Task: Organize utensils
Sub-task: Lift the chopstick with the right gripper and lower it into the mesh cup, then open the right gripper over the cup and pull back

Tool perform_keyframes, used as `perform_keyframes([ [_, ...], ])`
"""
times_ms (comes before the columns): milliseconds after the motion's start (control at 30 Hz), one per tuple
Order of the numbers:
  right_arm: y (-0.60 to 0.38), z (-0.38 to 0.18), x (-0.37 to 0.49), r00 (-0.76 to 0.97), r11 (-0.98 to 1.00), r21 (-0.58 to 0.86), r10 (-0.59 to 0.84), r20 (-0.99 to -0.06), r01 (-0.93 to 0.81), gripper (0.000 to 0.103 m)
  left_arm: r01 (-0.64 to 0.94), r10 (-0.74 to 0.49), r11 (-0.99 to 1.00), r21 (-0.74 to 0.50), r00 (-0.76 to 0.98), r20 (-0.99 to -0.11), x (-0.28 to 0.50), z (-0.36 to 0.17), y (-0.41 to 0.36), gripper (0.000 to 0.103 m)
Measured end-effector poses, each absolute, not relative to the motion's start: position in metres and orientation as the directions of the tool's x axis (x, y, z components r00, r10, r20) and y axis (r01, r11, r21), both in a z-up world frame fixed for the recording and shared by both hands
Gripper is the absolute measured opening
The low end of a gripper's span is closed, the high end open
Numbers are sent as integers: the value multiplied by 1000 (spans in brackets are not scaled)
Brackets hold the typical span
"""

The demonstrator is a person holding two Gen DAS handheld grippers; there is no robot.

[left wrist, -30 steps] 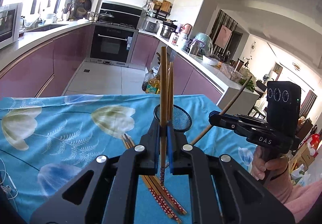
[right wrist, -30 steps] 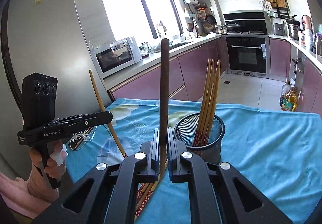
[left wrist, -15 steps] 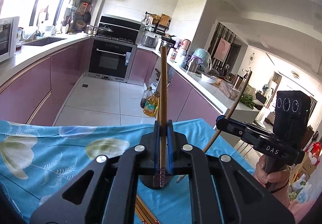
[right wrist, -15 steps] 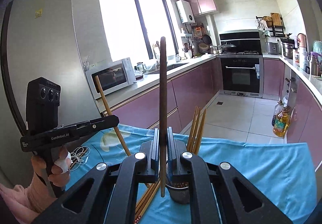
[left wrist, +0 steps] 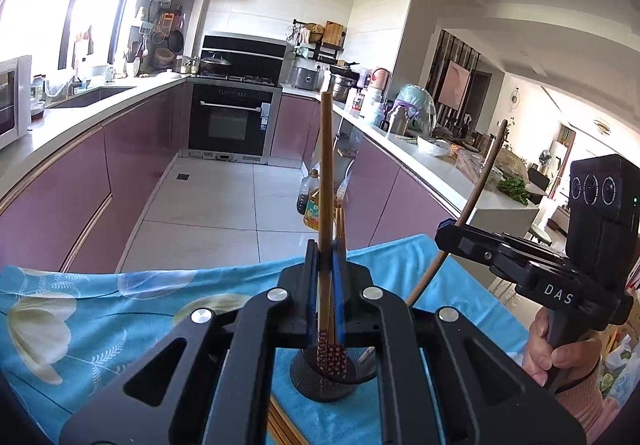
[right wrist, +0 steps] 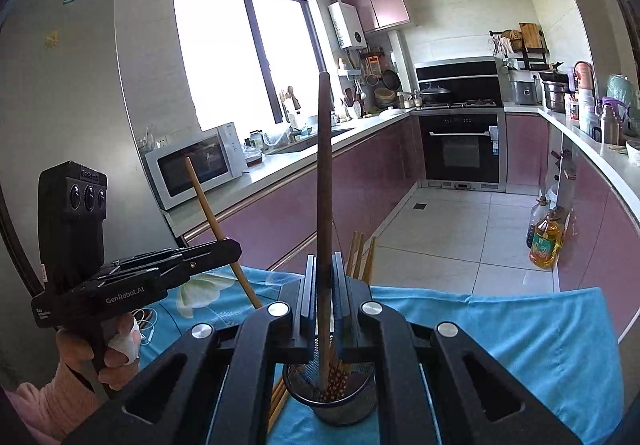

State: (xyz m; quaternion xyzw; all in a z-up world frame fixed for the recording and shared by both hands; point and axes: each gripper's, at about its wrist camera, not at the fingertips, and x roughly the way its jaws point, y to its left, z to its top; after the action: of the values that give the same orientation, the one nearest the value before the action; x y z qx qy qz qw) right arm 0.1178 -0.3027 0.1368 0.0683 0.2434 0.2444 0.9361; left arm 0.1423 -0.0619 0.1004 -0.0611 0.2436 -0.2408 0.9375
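Note:
My left gripper [left wrist: 325, 269] is shut on a light wooden chopstick [left wrist: 326, 173], held upright with its patterned end over the black mesh cup [left wrist: 324, 381]. My right gripper [right wrist: 323, 277] is shut on a dark brown chopstick [right wrist: 323, 181], upright, its lower end inside the mesh cup [right wrist: 332, 405]. Several chopsticks stand in the cup [right wrist: 362, 253]. Each gripper shows in the other's view: the right one [left wrist: 452, 235] and the left one [right wrist: 228, 249]. More chopsticks [right wrist: 278, 401] lie on the blue cloth beside the cup.
The blue flowered tablecloth [left wrist: 100, 309] covers the table, whose far edge is just beyond the cup. A white cable [right wrist: 146, 323] lies at the cloth's left edge. Purple kitchen cabinets [right wrist: 280, 217] and tiled floor lie beyond.
Both grippers have risen and tilted up with their chopsticks, coming over the mesh cup. The cup now sits directly below the fingers in both views.

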Motion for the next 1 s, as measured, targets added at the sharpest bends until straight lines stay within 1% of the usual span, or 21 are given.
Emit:
perform_keyframes([
  [300,-296,110,131,712,881,232,470,-522,-412,6,443,-478,874,-198,713,-513,160,73,-71,7],
  [433,-290,97,142,659,877,242,473,-585,-415,6,471,-474,866,-166,672,-569,167,62,-84,7],
  [567,-286,82,151,632,884,245,458,-626,-399,7,482,-473,860,-168,626,-620,179,47,-92,8],
  [700,-288,75,160,633,895,262,442,-636,-362,8,457,-447,874,-165,622,-643,190,35,-91,9],
  [733,-290,74,161,639,899,266,436,-634,-349,9,449,-442,878,-167,623,-645,193,33,-91,14],
  [767,-291,74,161,641,899,272,435,-632,-343,11,445,-444,878,-175,624,-643,194,31,-89,18],
  [833,-293,74,160,651,900,278,434,-623,-335,17,442,-449,878,-183,628,-636,194,29,-84,20],
  [1000,-295,77,151,666,898,277,439,-603,-342,25,417,-441,888,-192,658,-610,186,27,-73,24],
])
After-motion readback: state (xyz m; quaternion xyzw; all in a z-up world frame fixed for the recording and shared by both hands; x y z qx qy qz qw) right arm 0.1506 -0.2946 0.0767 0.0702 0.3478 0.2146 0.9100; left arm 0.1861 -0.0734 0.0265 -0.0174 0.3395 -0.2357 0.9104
